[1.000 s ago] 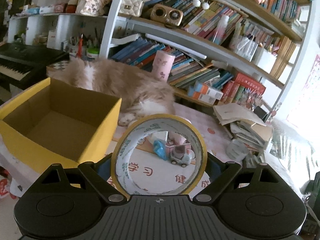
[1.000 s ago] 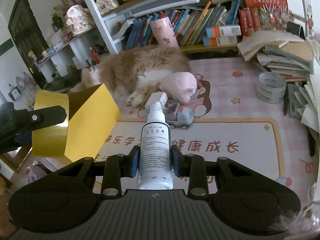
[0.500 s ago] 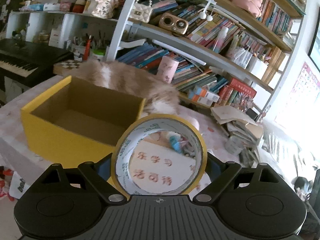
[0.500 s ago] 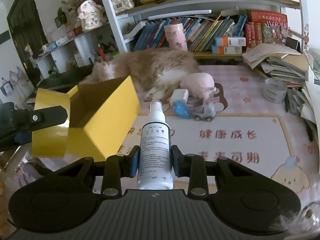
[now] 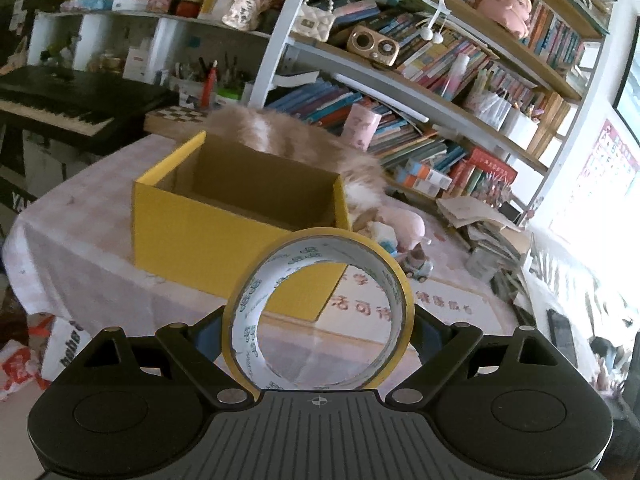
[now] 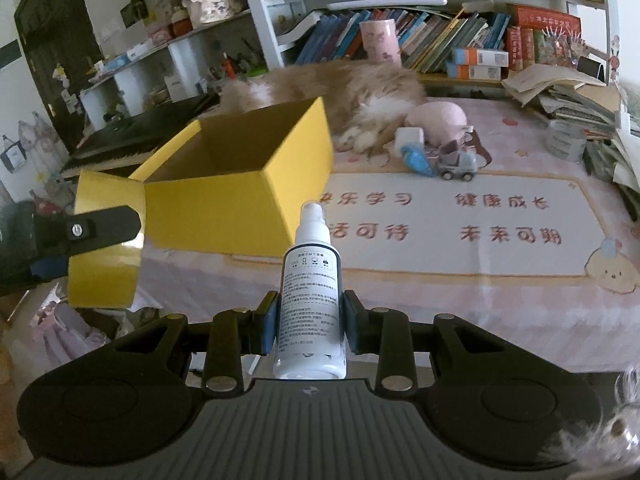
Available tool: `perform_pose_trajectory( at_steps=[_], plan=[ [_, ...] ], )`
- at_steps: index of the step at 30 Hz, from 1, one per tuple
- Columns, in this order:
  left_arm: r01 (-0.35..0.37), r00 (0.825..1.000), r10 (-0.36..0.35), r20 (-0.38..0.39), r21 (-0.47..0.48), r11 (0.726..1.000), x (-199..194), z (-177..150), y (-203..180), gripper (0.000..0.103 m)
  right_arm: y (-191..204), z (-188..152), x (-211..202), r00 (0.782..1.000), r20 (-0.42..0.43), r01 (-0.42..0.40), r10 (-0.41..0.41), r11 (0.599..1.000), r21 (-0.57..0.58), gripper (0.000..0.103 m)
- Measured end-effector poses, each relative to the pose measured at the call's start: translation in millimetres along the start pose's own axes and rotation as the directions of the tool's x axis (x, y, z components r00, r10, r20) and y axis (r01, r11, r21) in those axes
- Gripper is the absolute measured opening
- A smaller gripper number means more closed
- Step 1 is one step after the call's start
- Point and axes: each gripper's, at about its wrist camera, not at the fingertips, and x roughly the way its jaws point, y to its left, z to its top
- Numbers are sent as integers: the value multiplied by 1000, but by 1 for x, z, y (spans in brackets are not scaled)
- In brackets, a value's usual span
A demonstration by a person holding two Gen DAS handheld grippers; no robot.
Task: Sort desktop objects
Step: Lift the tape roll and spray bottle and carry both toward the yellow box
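Note:
My left gripper (image 5: 318, 328) is shut on a yellow tape roll (image 5: 320, 235), which stands upright between the pads. Beyond it, an open yellow cardboard box (image 5: 200, 236) sits empty near the table's left end. In the right wrist view, my right gripper (image 6: 308, 324) is shut on a white spray bottle (image 6: 310, 300), nozzle pointing away. The box (image 6: 216, 208) lies ahead and to its left. The tape roll (image 6: 104, 280) and a left finger (image 6: 100, 226) show at the left edge, off the table's near side.
A fluffy cat (image 6: 360, 88) lies behind the box. A pink plush (image 6: 436, 120), a toy car (image 6: 456, 164), a blue item (image 6: 418, 160) and a clear tape roll (image 6: 566, 140) rest on the printed mat (image 6: 480, 248). Books (image 6: 580, 96) pile up at the right.
Both grippers have drawn back from the table with their loads. The box and mat look farther away, and the table's near edge has come into view.

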Motion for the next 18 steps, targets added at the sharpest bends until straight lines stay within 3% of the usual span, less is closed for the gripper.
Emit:
perform_pose_trajectory(
  at_steps=[18],
  plan=[
    [-54, 996, 59, 69, -76, 996, -45, -10, 44, 92, 67, -9, -3, 997, -8, -78, 78, 987, -140, 30]
  ],
)
